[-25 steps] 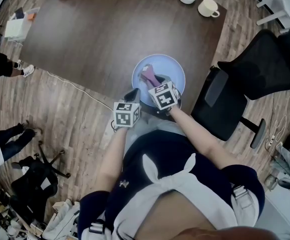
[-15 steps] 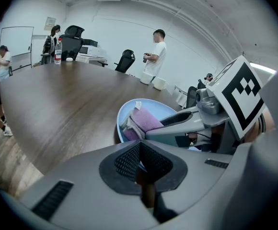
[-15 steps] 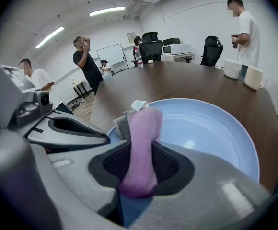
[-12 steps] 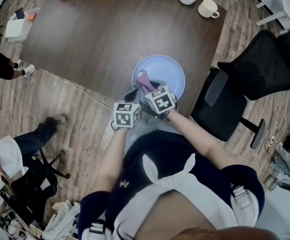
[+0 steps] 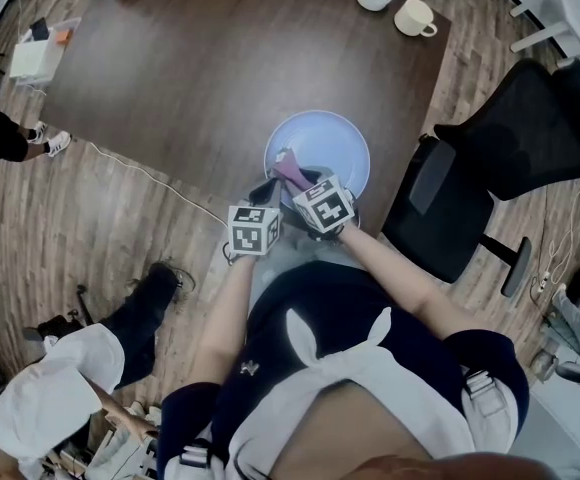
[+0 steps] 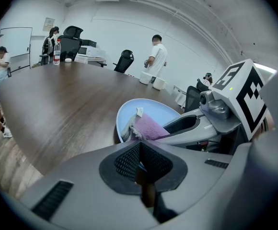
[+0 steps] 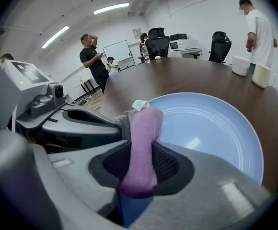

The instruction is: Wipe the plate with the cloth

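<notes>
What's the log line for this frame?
left gripper: shut on plate rim | right gripper: shut on cloth | cloth: on plate by near rim | step: wiping

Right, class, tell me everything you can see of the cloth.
The cloth is a soft, fuzzy pink-purple piece with a grey edge and a small white tag at its far end. It is folded into a narrow strip and pinched between the pads of the right gripper, sticking out beyond them. Its free end lies on the left part of the light blue plate, close to the rim, seemingly touching it.
</notes>
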A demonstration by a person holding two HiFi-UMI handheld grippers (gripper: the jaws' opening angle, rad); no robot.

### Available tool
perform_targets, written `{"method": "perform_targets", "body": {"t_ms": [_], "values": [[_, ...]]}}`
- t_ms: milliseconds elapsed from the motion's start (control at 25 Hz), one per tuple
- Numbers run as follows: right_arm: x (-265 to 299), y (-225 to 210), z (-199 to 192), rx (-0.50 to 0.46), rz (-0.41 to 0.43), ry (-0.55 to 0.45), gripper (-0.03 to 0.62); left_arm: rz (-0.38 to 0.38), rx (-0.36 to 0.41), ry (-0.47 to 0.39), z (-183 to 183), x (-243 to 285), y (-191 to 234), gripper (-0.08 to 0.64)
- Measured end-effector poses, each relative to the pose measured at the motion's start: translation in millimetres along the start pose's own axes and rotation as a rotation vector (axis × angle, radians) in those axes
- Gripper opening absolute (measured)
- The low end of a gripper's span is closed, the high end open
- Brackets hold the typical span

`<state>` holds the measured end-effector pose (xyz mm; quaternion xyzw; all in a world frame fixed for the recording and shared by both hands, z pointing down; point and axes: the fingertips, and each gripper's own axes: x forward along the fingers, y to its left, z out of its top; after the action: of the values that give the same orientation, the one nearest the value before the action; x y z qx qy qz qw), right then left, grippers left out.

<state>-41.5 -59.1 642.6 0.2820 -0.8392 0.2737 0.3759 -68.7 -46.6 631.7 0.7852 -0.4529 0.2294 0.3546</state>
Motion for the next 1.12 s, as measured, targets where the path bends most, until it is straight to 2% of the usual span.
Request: {"method": "perform_targets", "body": {"t_ms": [200, 560, 1120], "values": [[-4.8, -9.7, -3.7, -0.014, -0.004, 0.027, 0.124, -0.003, 0.006, 0.000, -0.1, 0.0, -1.0, 0.006], [-12.0, -41.4, -3.6, 0.025, -0.027, 0.017, 0.124, -0.010, 0.007, 0.003, -0.9, 1.3, -2.6, 0.006], [-23.8, -96.9, 1.3, 0.042, -0.129, 0.019, 0.124, -0.001, -0.005, -0.007, -0.7, -4.4, 2.9, 0.006]]}}
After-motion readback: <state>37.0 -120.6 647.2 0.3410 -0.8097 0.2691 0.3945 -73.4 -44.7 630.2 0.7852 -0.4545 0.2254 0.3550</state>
